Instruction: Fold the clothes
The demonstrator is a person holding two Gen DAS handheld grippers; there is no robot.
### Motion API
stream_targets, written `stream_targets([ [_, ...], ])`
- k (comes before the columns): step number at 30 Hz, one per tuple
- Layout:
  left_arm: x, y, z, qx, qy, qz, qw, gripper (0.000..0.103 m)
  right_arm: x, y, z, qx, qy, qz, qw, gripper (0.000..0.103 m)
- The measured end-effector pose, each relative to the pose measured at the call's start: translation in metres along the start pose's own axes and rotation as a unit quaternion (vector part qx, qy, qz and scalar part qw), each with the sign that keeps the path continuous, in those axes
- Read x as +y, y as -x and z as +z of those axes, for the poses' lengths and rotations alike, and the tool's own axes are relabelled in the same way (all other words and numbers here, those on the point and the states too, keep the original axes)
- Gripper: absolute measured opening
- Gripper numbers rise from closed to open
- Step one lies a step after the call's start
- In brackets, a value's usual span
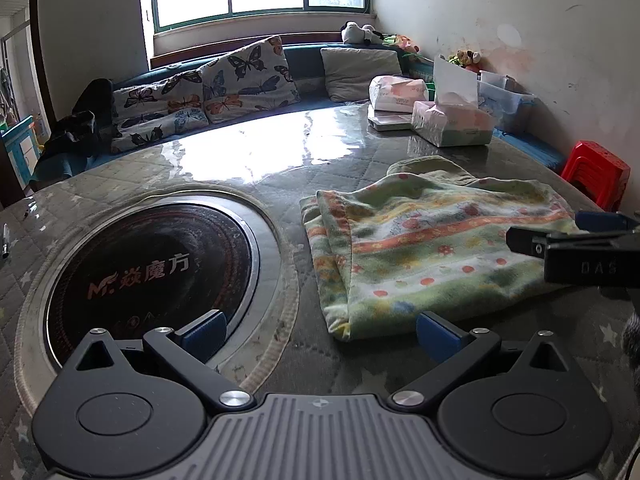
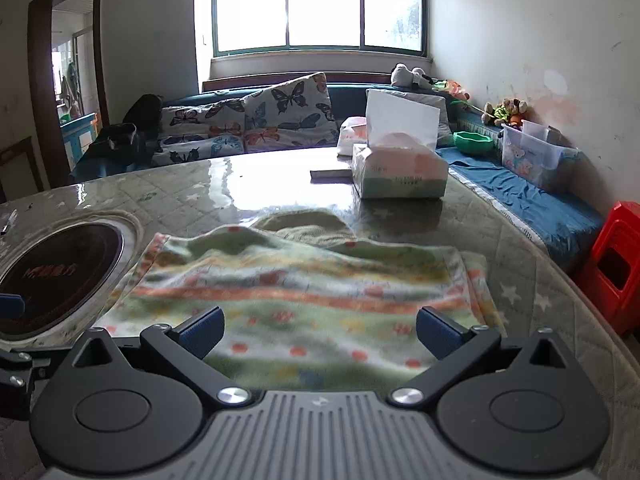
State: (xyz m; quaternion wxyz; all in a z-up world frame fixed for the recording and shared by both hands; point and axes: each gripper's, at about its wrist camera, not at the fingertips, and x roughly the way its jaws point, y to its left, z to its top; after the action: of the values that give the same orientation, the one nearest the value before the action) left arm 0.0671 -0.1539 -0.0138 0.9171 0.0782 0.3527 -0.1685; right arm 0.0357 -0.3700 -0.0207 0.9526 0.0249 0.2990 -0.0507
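A folded green cloth with orange stripes and coloured dots (image 1: pixel 432 252) lies flat on the table; it fills the middle of the right wrist view (image 2: pixel 304 292). A plain olive piece (image 2: pixel 308 224) pokes out from under its far edge. My left gripper (image 1: pixel 320 336) is open and empty, just short of the cloth's near left corner. My right gripper (image 2: pixel 320 334) is open and empty, low over the cloth's near edge. It shows from the side in the left wrist view (image 1: pixel 580 228) above the cloth's right end.
A round black cooktop (image 1: pixel 148 272) is set in the table left of the cloth. Tissue packs (image 1: pixel 452 124) stand at the far right of the table (image 1: pixel 240 160). A sofa with butterfly cushions (image 1: pixel 208 88) lies behind; a red stool (image 1: pixel 596 176) stands at the right.
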Motion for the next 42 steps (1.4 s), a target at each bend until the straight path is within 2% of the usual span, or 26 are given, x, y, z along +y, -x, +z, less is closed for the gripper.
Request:
stream_targets([
  [21, -0.016, 0.038, -0.019, -0.017, -0.030, -0.006, 0.9994, 0.103, -0.008, 0.041, -0.031, -0.008, -0.056, -0.019, 0.998, 0.103],
  [42, -0.034, 0.066, -0.036, -0.031, -0.045, -0.020, 0.9983, 0.103, -0.003, 0.070, -0.048, -0.015, -0.049, -0.018, 0.998, 0.103],
])
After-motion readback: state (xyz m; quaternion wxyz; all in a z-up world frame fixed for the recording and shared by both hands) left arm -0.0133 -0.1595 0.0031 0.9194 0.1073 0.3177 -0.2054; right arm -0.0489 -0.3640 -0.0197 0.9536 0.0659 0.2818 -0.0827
